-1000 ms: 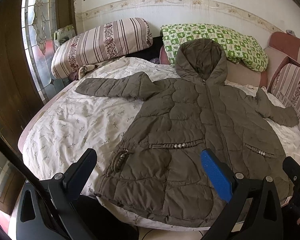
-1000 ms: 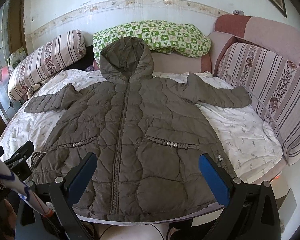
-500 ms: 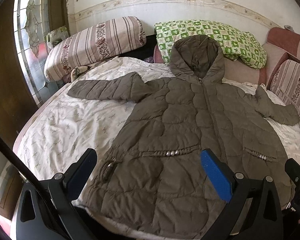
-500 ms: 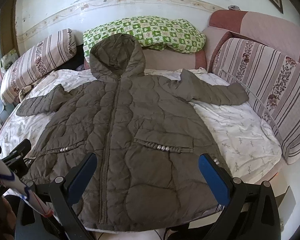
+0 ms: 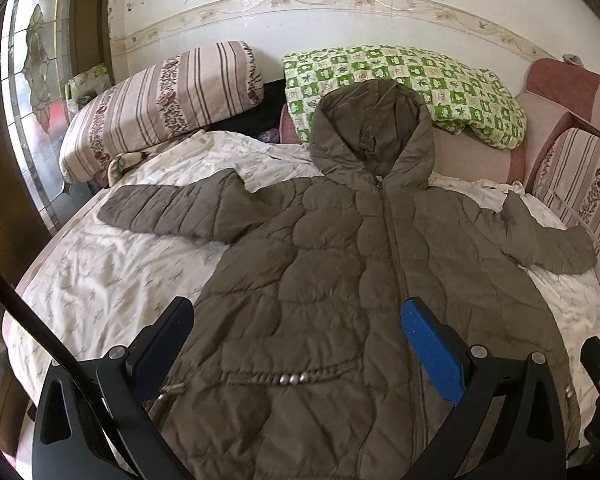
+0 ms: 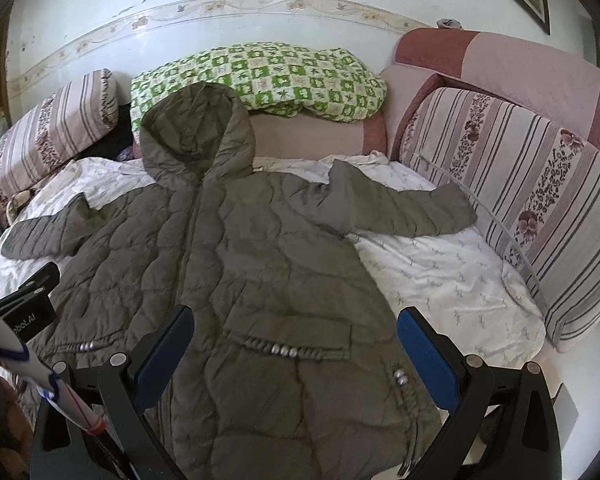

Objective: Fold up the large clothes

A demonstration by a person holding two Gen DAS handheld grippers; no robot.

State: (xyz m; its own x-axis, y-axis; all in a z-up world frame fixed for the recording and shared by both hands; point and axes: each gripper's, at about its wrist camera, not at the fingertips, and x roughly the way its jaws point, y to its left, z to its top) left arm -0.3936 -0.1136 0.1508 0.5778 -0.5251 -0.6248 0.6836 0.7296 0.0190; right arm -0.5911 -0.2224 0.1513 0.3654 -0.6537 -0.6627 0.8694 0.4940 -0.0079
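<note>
Both grippers nearer the coat [image 5: 340, 280], bare sheet [image 6: 440, 276] flanking.

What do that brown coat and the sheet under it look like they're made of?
The coat looks like matte synthetic shell over puffy filling: stitched quilting bulges in wavy pads, though the fibre cannot be told. The sheet looks like thin woven cotton or a blend: fine creases, no sheen, small printed sprigs.
</note>
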